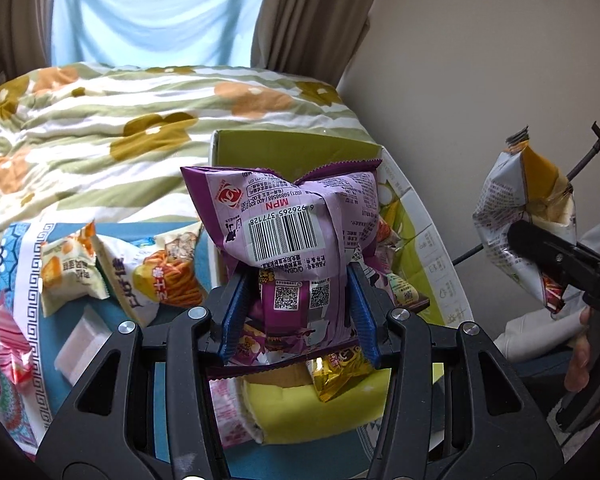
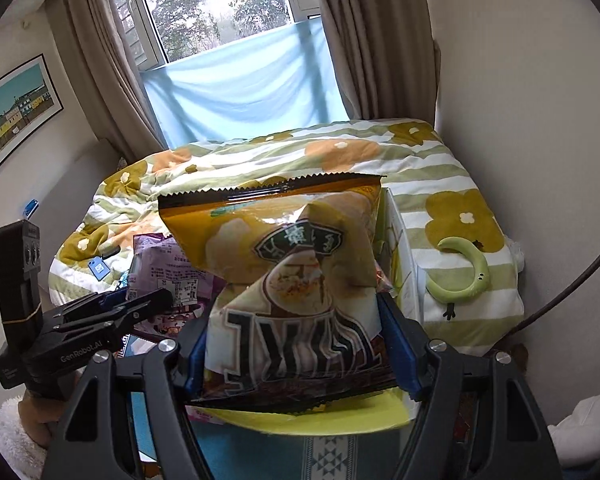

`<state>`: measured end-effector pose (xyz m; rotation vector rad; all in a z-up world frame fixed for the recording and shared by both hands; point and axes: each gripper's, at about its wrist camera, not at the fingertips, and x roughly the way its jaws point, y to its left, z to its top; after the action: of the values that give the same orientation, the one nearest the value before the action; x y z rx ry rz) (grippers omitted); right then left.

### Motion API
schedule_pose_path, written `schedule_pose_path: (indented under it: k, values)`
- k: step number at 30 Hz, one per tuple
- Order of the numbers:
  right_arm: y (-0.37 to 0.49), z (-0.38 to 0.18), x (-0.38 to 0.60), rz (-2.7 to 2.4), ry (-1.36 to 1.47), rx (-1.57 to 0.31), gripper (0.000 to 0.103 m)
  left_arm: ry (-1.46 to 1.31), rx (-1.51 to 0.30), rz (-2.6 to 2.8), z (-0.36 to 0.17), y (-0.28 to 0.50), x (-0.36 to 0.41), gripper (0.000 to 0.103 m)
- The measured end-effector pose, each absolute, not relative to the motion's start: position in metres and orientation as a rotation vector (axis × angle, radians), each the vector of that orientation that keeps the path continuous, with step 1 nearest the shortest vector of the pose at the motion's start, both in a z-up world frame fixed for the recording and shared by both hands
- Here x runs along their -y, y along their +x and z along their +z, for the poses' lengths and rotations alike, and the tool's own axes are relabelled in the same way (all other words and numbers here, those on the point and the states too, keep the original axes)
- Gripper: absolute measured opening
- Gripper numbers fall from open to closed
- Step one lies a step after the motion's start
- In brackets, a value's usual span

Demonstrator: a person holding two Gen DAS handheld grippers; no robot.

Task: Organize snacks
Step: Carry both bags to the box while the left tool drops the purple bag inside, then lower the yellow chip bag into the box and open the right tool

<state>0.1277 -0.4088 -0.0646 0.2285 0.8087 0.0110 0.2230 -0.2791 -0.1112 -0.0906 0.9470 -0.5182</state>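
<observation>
My left gripper [image 1: 300, 312] is shut on a purple snack bag [image 1: 284, 220], barcode side up, held over a yellow-green cardboard box [image 1: 292, 148]. Inside the box lie a gold packet [image 1: 340, 376] and other wrappers. My right gripper [image 2: 300, 344] is shut on a large yellow-brown chips bag [image 2: 292, 264], held above the same box's white side wall [image 2: 400, 264]. In the left wrist view, the right gripper [image 1: 540, 248] and its chips bag [image 1: 524, 216] hang at the far right. The right wrist view has the left gripper [image 2: 140, 304] and purple bag [image 2: 168, 268] at its left.
Loose snacks lie on a blue patterned mat [image 1: 24, 280] left of the box: a small orange-white packet [image 1: 68, 272], a noodle-snack bag [image 1: 160, 276], a pink packet [image 1: 8, 344]. A flowered quilt [image 1: 100, 128] covers the bed behind. A green crescent toy [image 2: 468, 272] rests near the wall.
</observation>
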Motion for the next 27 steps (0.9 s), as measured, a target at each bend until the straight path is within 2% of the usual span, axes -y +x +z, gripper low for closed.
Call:
schedule_pose_path:
  k: [3, 4, 5, 7, 27]
  values:
    - [0.138, -0.067, 0.426, 0.027, 0.220, -0.819, 0.068, -0.124, -0.966, -0.511, -0.125, 0.228, 0.288, 0.046]
    - [0.141, -0.069, 0.431, 0.035, 0.219, -0.823, 0.068, -0.125, -0.976, -0.493, -0.128, 0.229, 0.290, 0.055]
    - [0.144, -0.070, 0.434, 0.044, 0.219, -0.827, 0.068, -0.116, -0.988, -0.469, -0.131, 0.229, 0.292, 0.079]
    - [0.149, -0.074, 0.438, 0.065, 0.218, -0.835, 0.068, -0.099, -0.990, -0.433, -0.132, 0.228, 0.292, 0.101]
    - [0.220, -0.105, 0.438, 0.109, 0.218, -0.951, 0.070, -0.053, -1.018, -0.366, -0.108, 0.225, 0.253, 0.101]
